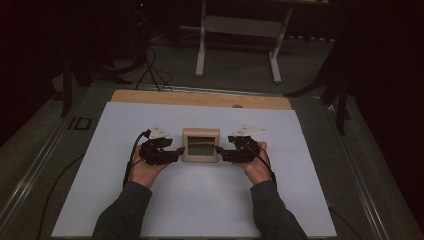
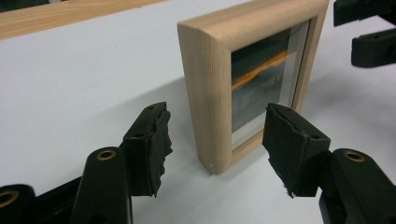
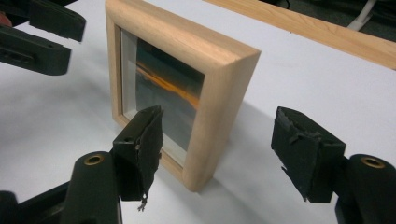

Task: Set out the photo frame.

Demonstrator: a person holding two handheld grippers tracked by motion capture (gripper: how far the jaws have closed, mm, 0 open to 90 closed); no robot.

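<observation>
A small wooden picture frame (image 1: pixel 200 145) stands upright mid-sheet on the white table cover (image 1: pixel 150 210), flanked by the left gripper (image 1: pixel 176 152) and right gripper (image 1: pixel 220 152), both gaping wide, gripping nothing.

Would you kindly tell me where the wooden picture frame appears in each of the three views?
High view: wooden picture frame at centre, between both tools.
Left gripper view: frame upper centre-right.
Right gripper view: frame upper centre-left.
Shared landmark: the orange streak in its picture.
</observation>
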